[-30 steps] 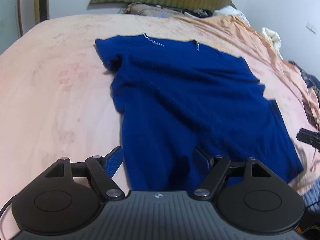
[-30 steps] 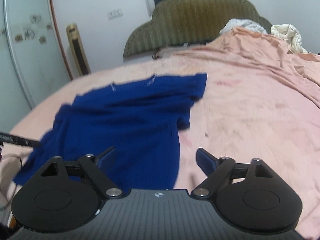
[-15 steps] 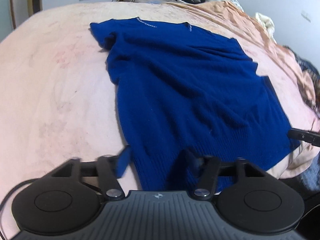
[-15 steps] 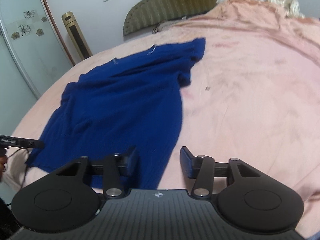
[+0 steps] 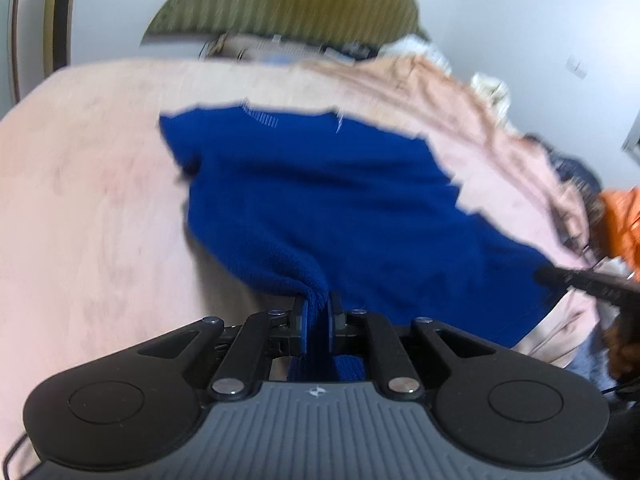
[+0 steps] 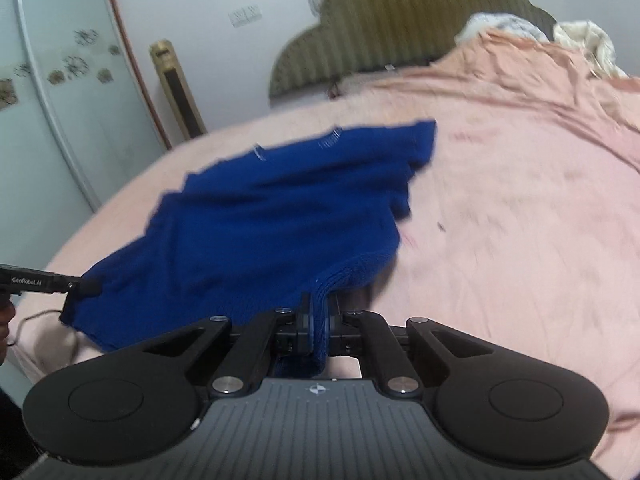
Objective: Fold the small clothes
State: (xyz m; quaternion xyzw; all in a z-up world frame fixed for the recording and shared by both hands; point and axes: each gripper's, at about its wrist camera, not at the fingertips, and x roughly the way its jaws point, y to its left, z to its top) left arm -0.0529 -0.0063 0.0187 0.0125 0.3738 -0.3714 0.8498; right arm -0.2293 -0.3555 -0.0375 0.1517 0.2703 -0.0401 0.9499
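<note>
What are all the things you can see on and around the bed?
blue shirt: one, dark blue, spread on the bed, its near hem lifted at both bottom corners
bedsheet: one, pink, covers the bed
headboard: one, olive green, striped, at the far end of the bed
crumpled cloth: one pile, whitish, on the bed's far right corner
tall panel: one, gold-framed, leaning on the wall left of the headboard
wall socket: one, white, on the wall
left gripper: one, black, shut on the shirt's hem
right gripper: one, black, shut on the shirt's hem
sleeve: one, orange, at the right edge of the left view
</note>
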